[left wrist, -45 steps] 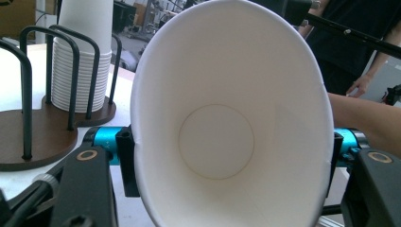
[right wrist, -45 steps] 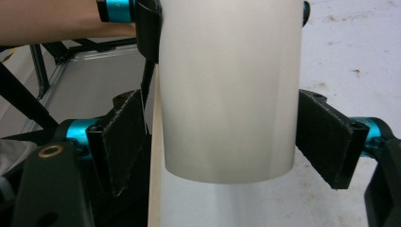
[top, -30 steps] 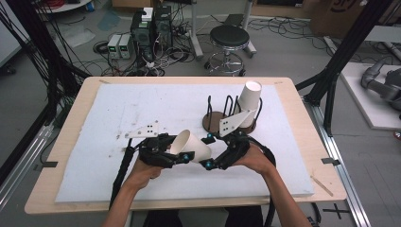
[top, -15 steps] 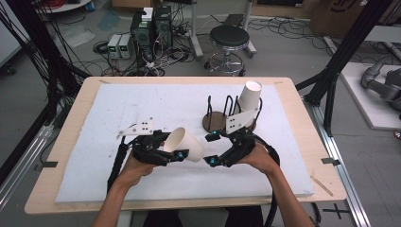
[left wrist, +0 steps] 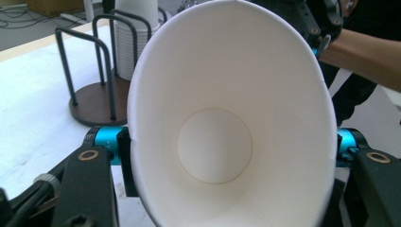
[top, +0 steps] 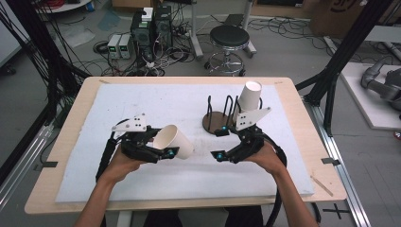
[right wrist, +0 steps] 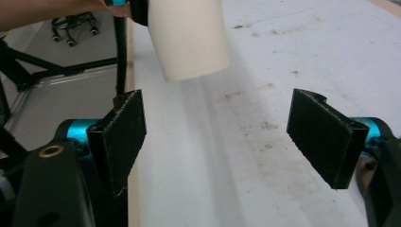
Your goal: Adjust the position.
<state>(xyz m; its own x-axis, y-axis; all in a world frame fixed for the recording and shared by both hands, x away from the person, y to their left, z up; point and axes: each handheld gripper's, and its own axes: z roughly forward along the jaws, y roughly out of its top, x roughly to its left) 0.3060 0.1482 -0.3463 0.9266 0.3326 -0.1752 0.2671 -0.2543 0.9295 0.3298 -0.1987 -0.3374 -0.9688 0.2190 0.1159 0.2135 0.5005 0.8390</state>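
Behind the grippers, cup rack (top: 218, 118), left gripper (top: 163, 152) clamping paper cup (top: 172, 140), right gripper (top: 222, 144) spread empty.

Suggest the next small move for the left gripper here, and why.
Probably carry the paper cup toward the cup holder: the left gripper is clamped on it, the right gripper is open and apart, and a cup stack already sits there.

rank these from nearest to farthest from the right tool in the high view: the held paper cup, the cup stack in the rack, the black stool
1. The held paper cup, to the left of the right tool, gripped by the left tool.
2. The cup stack, upside down in the wire rack, beyond the right tool.
3. The black stool, on the floor past the table's far edge.
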